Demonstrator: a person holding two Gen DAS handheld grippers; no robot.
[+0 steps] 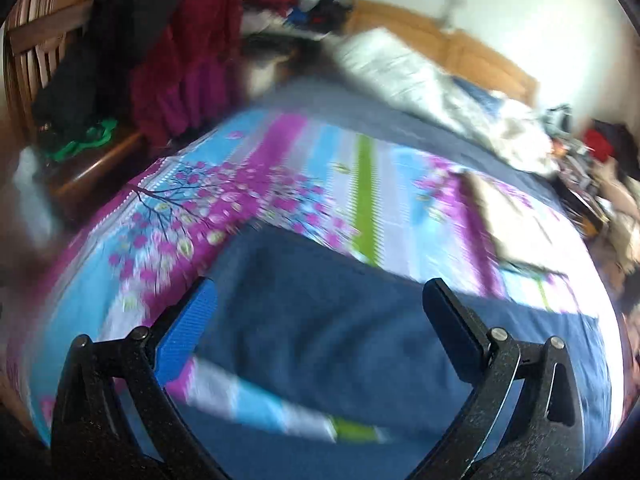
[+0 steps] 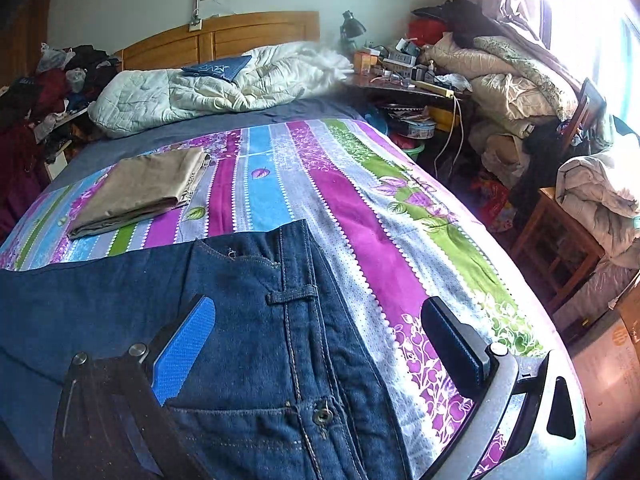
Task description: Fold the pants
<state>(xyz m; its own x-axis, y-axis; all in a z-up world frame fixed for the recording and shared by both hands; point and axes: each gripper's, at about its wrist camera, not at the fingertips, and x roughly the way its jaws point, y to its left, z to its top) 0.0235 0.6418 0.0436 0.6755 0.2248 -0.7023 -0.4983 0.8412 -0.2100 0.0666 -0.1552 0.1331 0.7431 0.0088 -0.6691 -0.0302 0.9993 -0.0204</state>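
Note:
Dark blue jeans (image 2: 256, 320) lie flat on the striped floral bedsheet (image 2: 360, 216), waistband, belt loop and button toward the right wrist camera. My right gripper (image 2: 320, 320) hovers open over the waistband with nothing between its fingers. In the blurred left wrist view, the jeans (image 1: 320, 320) spread below my left gripper (image 1: 320, 300), which is open and holds nothing. A strip of bedsheet (image 1: 280, 412) shows between two parts of the denim.
Folded khaki pants (image 2: 140, 192) lie on the sheet at the left. A rumpled white quilt (image 2: 208, 88) lies by the wooden headboard (image 2: 240, 32). Piled clothes (image 1: 180, 60) crowd the left bedside; a cluttered table (image 2: 400, 76) and bedding stand at the right.

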